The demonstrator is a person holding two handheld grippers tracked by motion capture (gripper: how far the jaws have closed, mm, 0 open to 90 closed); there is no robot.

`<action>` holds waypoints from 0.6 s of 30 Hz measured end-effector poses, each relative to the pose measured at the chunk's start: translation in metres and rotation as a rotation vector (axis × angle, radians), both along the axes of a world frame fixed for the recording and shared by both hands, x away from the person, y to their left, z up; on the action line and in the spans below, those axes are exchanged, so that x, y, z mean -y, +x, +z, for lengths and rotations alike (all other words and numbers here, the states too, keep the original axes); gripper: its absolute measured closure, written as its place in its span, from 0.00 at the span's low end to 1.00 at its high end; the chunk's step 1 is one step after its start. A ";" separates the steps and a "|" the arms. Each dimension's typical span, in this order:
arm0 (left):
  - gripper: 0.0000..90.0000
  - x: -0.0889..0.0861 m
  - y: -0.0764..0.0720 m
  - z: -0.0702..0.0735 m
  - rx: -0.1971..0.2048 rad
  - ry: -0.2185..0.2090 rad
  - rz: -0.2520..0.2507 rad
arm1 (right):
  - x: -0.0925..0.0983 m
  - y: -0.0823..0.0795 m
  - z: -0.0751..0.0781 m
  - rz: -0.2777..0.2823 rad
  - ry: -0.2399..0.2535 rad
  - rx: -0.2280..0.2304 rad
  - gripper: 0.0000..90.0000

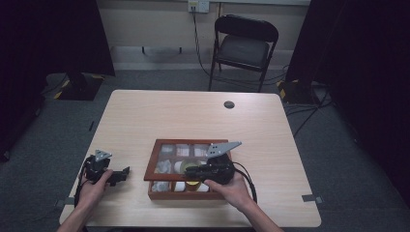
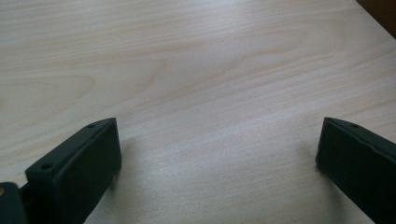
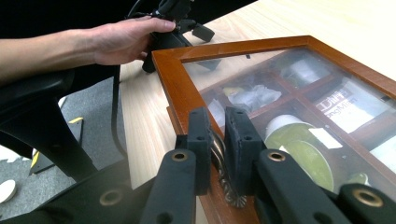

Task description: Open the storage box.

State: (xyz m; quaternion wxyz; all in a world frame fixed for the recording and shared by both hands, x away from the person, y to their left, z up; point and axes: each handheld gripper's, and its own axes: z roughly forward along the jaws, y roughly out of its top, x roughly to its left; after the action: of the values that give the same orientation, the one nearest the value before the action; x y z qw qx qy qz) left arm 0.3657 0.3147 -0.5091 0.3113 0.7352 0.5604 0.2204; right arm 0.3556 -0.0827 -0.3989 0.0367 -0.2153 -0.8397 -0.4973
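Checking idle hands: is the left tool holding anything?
No, the left tool has its jaws wide apart over bare table, with nothing between them.

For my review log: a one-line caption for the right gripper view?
Right hand-held gripper shut on the metal latch of a glass-lidded wooden box.

From my console, the wooden box (image 3: 183, 88) runs off the right gripper view at 3 and 5 o'clock, so I can't see its far corners. The metal clasp (image 3: 224, 179) is mostly covered by the pinching right gripper (image 3: 218, 135). Sachets (image 3: 252, 98) under the glass lid (image 3: 299, 107) are hazy; one label reads only partly. In the high view, the box's compartments (image 1: 176, 151) are too small to identify.
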 end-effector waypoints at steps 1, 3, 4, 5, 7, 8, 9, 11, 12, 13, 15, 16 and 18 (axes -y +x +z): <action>0.00 0.000 0.000 0.000 0.000 0.000 0.000 | 0.000 0.000 0.000 0.001 0.000 -0.002 0.90; 0.00 0.000 0.000 0.000 0.000 0.000 0.000 | 0.000 0.003 0.003 0.002 0.005 -0.008 0.90; 0.00 0.000 0.000 0.000 0.000 0.000 0.000 | 0.000 0.003 0.004 0.000 0.008 -0.012 0.90; 0.00 0.000 0.000 0.000 0.000 0.000 0.000 | 0.000 0.003 0.004 0.000 0.008 -0.012 0.90; 0.00 0.000 0.000 0.000 0.000 0.000 0.000 | 0.001 0.004 0.006 -0.001 0.010 -0.006 0.90; 0.00 0.000 0.000 0.000 0.000 -0.001 0.000 | 0.001 0.005 0.007 0.000 0.012 -0.009 0.90; 0.00 0.000 0.000 0.000 0.000 0.000 0.000 | 0.001 0.006 0.008 -0.001 0.015 -0.010 0.90; 0.00 0.000 0.000 0.000 0.000 0.000 0.000 | 0.001 0.007 0.010 -0.003 0.021 -0.009 0.90; 0.00 0.000 0.000 0.000 0.000 -0.001 0.000 | 0.001 0.008 0.012 -0.008 0.022 -0.007 0.90; 0.00 0.000 0.000 0.000 0.000 0.000 0.000 | 0.001 0.008 0.012 -0.008 0.022 -0.007 0.90; 0.00 0.000 0.000 0.000 0.000 0.000 0.000 | 0.001 0.009 0.015 -0.011 0.026 -0.006 0.90; 0.00 0.000 0.000 0.000 0.000 0.000 0.000 | 0.001 0.009 0.015 -0.011 0.026 -0.006 0.90; 0.00 0.000 0.000 0.000 0.000 0.000 0.000 | 0.001 0.011 0.018 -0.014 0.026 -0.001 0.90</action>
State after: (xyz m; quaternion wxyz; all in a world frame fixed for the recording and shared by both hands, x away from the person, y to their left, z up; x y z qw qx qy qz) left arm 0.3656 0.3147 -0.5091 0.3113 0.7351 0.5604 0.2203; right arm 0.3664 -0.0842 -0.3805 0.0363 -0.2210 -0.8314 -0.5085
